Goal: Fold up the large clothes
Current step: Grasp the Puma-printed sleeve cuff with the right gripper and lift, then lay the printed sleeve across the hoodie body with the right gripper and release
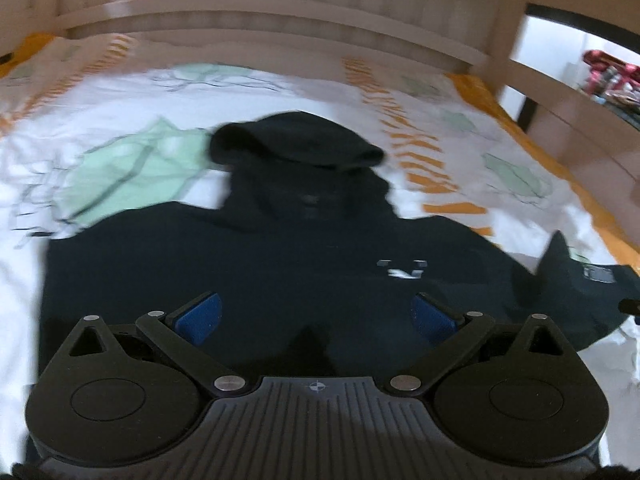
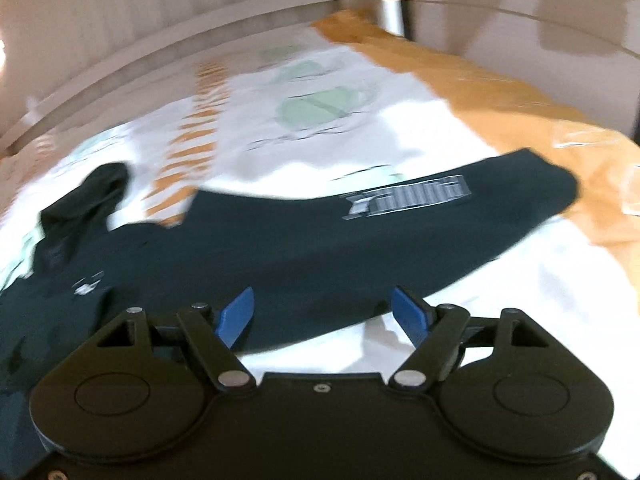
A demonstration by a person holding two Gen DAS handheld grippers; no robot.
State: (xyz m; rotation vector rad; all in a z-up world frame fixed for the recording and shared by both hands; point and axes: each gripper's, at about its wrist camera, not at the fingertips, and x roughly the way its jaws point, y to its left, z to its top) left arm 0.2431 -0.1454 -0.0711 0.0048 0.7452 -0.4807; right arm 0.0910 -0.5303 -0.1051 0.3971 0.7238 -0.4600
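A dark navy hoodie [image 1: 280, 248] lies face up on the bed, hood [image 1: 296, 140] pointing away, with a small white chest logo [image 1: 402, 269]. Its right sleeve [image 2: 400, 220] stretches out to the right with a white printed logo [image 2: 408, 199]. My left gripper [image 1: 316, 314] is open, blue pads apart, over the hoodie's lower body. My right gripper [image 2: 324, 312] is open, hovering over the lower edge of the sleeve near the armpit. Both views are motion-blurred.
The bed sheet [image 1: 280, 88] is white with green leaves and orange stripes, orange at the border [image 2: 500, 92]. A beige wooden headboard [image 1: 260, 20] runs along the far side. A bed rail [image 1: 560, 92] and clutter stand at the right.
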